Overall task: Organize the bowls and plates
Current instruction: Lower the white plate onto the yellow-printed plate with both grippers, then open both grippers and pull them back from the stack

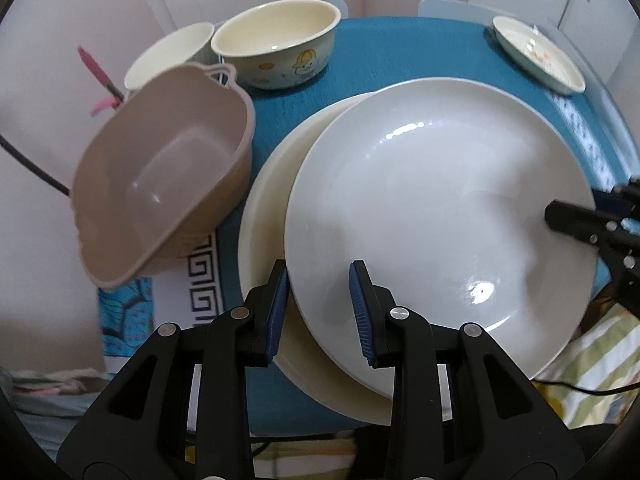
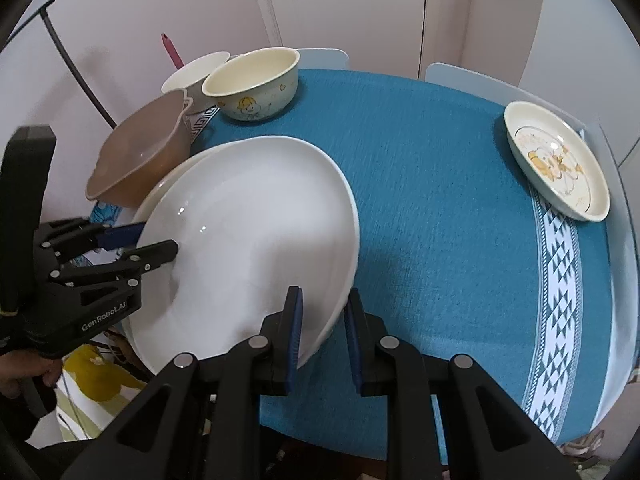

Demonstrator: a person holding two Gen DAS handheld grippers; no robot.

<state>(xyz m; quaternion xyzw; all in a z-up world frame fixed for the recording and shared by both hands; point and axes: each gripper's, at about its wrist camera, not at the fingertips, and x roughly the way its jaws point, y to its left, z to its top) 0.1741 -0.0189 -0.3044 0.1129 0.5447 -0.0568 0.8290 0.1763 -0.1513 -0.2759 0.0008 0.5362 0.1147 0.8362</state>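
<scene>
Teal cloth (image 2: 440,208) covers the table where a large white plate (image 1: 432,208) is carried by two handheld grippers, one at each side of its rim. At the plate's left edge the left gripper (image 1: 320,312) has its blue-padded fingers (image 1: 278,312) clamped on the rim; at the right edge the right gripper (image 2: 322,336) is pinched on the rim in the same way. Gripping opposite sides likely keeps the wide, slippery dish level and steady. The plate sits directly over a cream plate (image 1: 264,216), slightly offset to the right, so this looks like a stacking step, though whether the two already touch cannot be told. Just left of the pair lies a tilted pinkish-brown plastic tub (image 1: 160,184). Beyond it, at the far left, stand a cream bowl with a cartoon duck (image 1: 276,48) and a plain white bowl (image 1: 168,56) behind it. A small patterned dish (image 2: 556,160) waits well apart at the far right, probably to be sorted later. A person's hand (image 2: 24,368) shows near the left gripper.
</scene>
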